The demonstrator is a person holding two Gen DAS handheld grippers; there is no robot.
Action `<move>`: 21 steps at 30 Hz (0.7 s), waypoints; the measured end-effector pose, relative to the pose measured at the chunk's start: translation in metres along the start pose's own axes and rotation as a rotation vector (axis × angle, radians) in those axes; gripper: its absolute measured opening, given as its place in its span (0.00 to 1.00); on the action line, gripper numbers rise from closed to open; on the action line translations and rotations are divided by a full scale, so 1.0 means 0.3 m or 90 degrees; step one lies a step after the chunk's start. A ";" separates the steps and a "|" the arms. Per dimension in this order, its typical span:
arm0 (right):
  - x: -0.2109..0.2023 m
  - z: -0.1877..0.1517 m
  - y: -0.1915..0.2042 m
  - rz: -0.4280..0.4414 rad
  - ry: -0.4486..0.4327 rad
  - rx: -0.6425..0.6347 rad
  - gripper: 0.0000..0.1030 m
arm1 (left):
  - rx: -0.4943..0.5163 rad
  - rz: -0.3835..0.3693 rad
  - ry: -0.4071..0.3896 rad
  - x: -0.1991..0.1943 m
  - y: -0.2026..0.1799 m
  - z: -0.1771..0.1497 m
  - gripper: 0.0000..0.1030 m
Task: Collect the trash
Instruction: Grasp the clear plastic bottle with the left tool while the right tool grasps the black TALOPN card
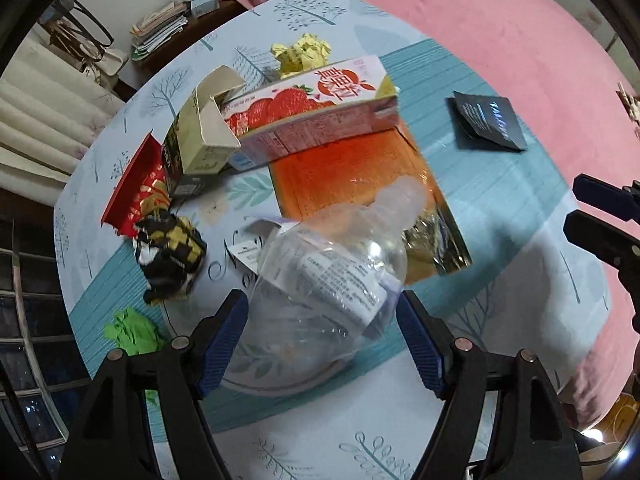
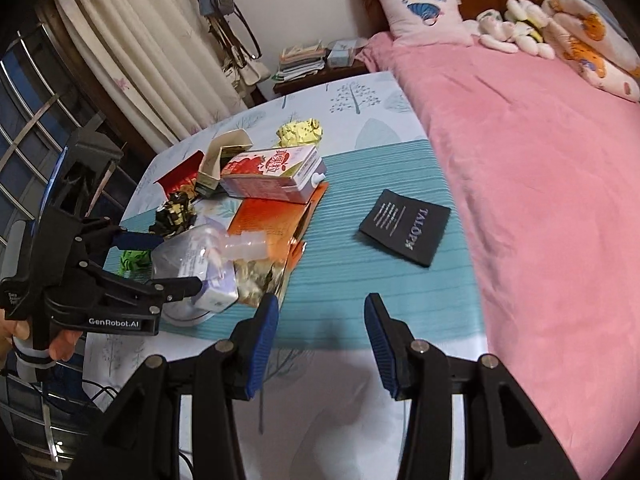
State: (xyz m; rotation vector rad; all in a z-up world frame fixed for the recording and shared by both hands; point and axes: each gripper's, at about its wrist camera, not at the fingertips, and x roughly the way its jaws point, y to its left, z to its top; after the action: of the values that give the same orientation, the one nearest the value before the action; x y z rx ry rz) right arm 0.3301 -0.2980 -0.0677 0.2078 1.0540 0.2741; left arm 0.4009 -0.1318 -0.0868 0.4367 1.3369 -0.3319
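Note:
A clear plastic bottle (image 1: 320, 276) lies on its side on the table, its neck resting on an orange foil bag (image 1: 352, 176). My left gripper (image 1: 322, 332) points down over it, open, with the bottle's body filling the gap between the blue pads (image 1: 228, 332); I see no squeeze. From the right wrist view the left gripper (image 2: 168, 260) straddles the bottle (image 2: 208, 252). My right gripper (image 2: 320, 340) hangs open over the table's near edge with nothing between its fingers; it also shows at the edge of the left view (image 1: 574, 206).
More trash lies on the tree-print tablecloth (image 2: 352, 280): a strawberry carton (image 1: 312, 116), an open beige box (image 1: 200, 136), a red packet (image 1: 136, 188), a black-gold wrapper (image 1: 172, 256), green paper (image 1: 132, 332), yellow paper (image 1: 300, 54). A black booklet (image 2: 404, 226) lies apart. A pink bed (image 2: 540, 180) borders the table.

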 end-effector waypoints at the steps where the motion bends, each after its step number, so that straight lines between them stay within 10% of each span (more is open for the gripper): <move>1: 0.010 0.010 -0.009 0.002 0.003 0.000 0.44 | 0.000 -0.001 0.003 0.008 0.004 0.011 0.74; 13: 0.103 0.124 -0.138 -0.027 0.045 -0.032 0.44 | -0.088 -0.058 0.053 0.094 0.075 0.102 0.74; 21: 0.210 0.147 -0.124 -0.074 0.096 -0.178 0.55 | -0.188 -0.090 0.001 0.029 0.152 0.087 0.71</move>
State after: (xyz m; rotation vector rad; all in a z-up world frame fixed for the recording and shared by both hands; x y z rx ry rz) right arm 0.4026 -0.3149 -0.1097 -0.1263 1.1587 0.3327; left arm 0.4467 -0.1045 -0.0857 0.0967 1.3948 -0.2453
